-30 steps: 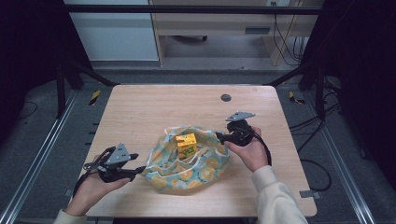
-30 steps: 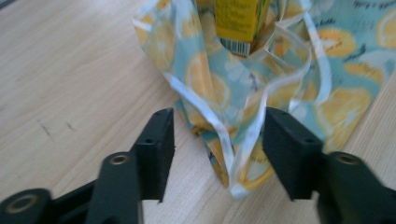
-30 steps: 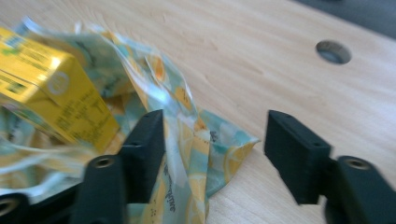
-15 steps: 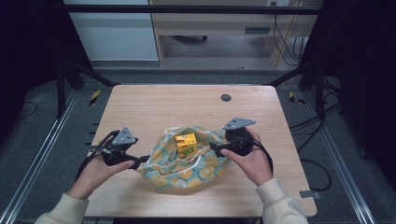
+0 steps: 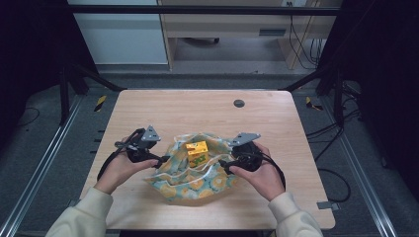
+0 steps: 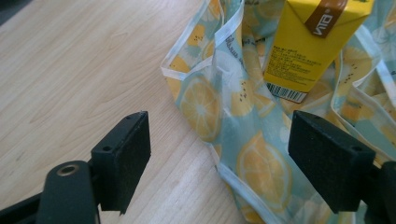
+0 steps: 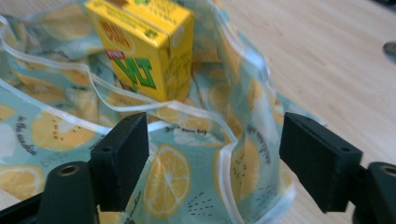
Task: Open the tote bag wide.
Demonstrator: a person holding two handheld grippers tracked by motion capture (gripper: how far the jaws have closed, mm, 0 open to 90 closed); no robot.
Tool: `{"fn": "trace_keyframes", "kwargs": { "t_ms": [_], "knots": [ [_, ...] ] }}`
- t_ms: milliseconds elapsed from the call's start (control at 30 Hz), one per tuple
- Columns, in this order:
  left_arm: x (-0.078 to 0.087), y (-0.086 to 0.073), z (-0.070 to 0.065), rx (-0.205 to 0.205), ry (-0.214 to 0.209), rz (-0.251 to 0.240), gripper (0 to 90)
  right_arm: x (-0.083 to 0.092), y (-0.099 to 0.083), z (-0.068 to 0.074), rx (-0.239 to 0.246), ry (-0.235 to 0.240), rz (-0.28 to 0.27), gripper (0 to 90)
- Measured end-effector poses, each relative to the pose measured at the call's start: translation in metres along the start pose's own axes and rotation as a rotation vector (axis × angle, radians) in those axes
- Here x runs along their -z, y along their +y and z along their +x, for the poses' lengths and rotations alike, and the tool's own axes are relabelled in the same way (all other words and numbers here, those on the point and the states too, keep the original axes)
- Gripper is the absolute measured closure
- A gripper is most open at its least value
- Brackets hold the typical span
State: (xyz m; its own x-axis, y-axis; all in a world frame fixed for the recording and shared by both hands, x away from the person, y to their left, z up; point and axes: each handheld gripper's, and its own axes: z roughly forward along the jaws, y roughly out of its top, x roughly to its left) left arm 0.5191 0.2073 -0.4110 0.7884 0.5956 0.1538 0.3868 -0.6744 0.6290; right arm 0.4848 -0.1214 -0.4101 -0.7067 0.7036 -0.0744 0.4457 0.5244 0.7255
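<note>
Your left tool and right tool gape wide at the bag; the carton bottom sits hidden in folds.

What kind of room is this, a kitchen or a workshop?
Likely a lab recording station, not a kitchen: a bare wooden table inside a dark metal frame, cables trailing behind, and a hand-held gripper in each hand.
</note>
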Motion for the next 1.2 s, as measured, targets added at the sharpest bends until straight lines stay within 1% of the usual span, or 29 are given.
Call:
{"fn": "trace_keyframes", "kwargs": {
  "t_ms": [33, 100, 133, 200, 267, 300, 333, 367, 400, 433, 467, 500, 567, 600, 633, 667, 700, 733, 767, 800, 833, 867, 900, 933, 967, 1033, 1067, 1100, 1200],
  "knots": [
    [-0.007, 0.003, -0.003, -0.009, -0.015, 0.011, 21.2, -0.007, -0.005, 0.0, -0.008, 0.011, 0.025, 26.8],
    [-0.01, 0.004, -0.004, -0.016, -0.013, 0.013, 21.4, -0.01, -0.008, 0.001, -0.005, 0.01, 0.034, 28.7],
    [-0.015, 0.006, -0.005, -0.025, -0.01, 0.024, 22.9, -0.014, -0.013, 0.003, -0.005, 0.023, 0.045, 33.7],
    [-0.019, 0.006, -0.005, -0.025, -0.009, 0.026, 23.3, -0.015, -0.015, 0.004, 0.001, 0.027, 0.041, 34.6],
    [-0.026, 0.007, -0.003, -0.027, -0.008, 0.04, 29.7, -0.021, -0.022, 0.006, 0.007, 0.033, 0.063, 34.4],
    [-0.031, 0.008, -0.003, -0.021, -0.002, 0.033, 33.7, -0.024, -0.025, 0.006, 0.012, 0.029, 0.074, 34.7],
    [-0.031, 0.008, -0.003, -0.021, -0.002, 0.033, 35.9, -0.024, -0.025, 0.006, 0.012, 0.029, 0.074, 34.7],
    [-0.034, 0.008, -0.003, -0.022, -0.002, 0.037, 39.8, -0.027, -0.03, 0.008, 0.016, 0.02, 0.097, 44.0],
    [-0.036, 0.008, -0.004, -0.022, -0.005, 0.037, 44.1, -0.028, -0.031, 0.008, 0.022, 0.018, 0.098, 49.1],
    [-0.038, 0.008, -0.005, -0.025, -0.012, 0.041, 44.1, -0.028, -0.031, 0.008, 0.022, 0.018, 0.098, 49.1],
    [-0.039, 0.008, -0.006, -0.027, -0.008, 0.044, 48.8, -0.028, -0.033, 0.009, 0.03, 0.022, 0.104, 54.7],
    [-0.041, 0.009, -0.007, -0.033, -0.006, 0.046, 60.6, -0.027, -0.036, 0.01, 0.043, 0.032, 0.1, 67.3],
    [-0.045, 0.009, -0.008, -0.038, 0.009, 0.051, 71.2, -0.025, -0.038, 0.011, 0.054, 0.034, 0.085, 78.1],
    [-0.046, 0.009, -0.008, -0.035, 0.021, 0.041, 77.1, -0.023, -0.039, 0.012, 0.054, 0.042, 0.076, 81.8],
    [-0.046, 0.009, -0.008, -0.035, 0.021, 0.041, 81.8, -0.021, -0.04, 0.013, 0.058, 0.048, 0.073, 85.4],
    [-0.044, 0.009, -0.006, -0.019, 0.041, 0.026, 85.7, -0.017, -0.041, 0.013, 0.061, 0.049, 0.063, 87.3],
    [-0.044, 0.009, -0.006, -0.019, 0.041, 0.026, 87.9, -0.017, -0.041, 0.013, 0.061, 0.049, 0.063, 87.3],
    [-0.042, 0.009, -0.006, -0.009, 0.053, 0.012, 87.9, -0.014, -0.042, 0.014, 0.061, 0.048, 0.06, 88.0],
    [-0.04, 0.009, -0.004, -0.002, 0.072, -0.003, 89.4, -0.003, -0.045, 0.013, 0.068, 0.044, 0.042, 88.6],
    [-0.038, 0.009, -0.003, 0.003, 0.078, -0.008, 89.4, -0.003, -0.045, 0.013, 0.068, 0.044, 0.042, 88.6],
    [-0.037, 0.007, 0.001, 0.026, 0.093, -0.031, 89.6, 0.005, -0.049, 0.014, 0.069, 0.047, 0.033, 88.8],
    [-0.037, 0.007, 0.001, 0.026, 0.093, -0.031, 89.7, 0.005, -0.049, 0.014, 0.069, 0.047, 0.033, 88.8],
    [-0.038, 0.004, 0.005, 0.045, 0.104, -0.045, 89.7, 0.009, -0.056, 0.015, 0.081, 0.052, 0.028, 88.9],
    [-0.039, 0.002, 0.006, 0.053, 0.102, -0.052, 89.7, 0.01, -0.059, 0.016, 0.087, 0.055, 0.028, 88.9],
    [-0.039, 0.002, 0.006, 0.053, 0.102, -0.052, 89.6, 0.01, -0.059, 0.016, 0.087, 0.055, 0.028, 88.9],
    [-0.042, -0.001, 0.004, 0.057, 0.106, -0.061, 89.6, 0.01, -0.066, 0.018, 0.088, 0.063, 0.023, 88.9],
    [-0.047, -0.003, 0.001, 0.042, 0.119, -0.054, 89.6, 0.008, -0.072, 0.019, 0.097, 0.082, 0.017, 88.9],
    [-0.049, -0.004, 0.0, 0.027, 0.122, -0.04, 89.6, 0.007, -0.074, 0.019, 0.096, 0.083, 0.018, 88.9],
    [-0.053, -0.005, -0.002, 0.03, 0.125, -0.041, 89.5, 0.004, -0.078, 0.017, 0.09, 0.089, 0.02, 88.8]
  ]
}}
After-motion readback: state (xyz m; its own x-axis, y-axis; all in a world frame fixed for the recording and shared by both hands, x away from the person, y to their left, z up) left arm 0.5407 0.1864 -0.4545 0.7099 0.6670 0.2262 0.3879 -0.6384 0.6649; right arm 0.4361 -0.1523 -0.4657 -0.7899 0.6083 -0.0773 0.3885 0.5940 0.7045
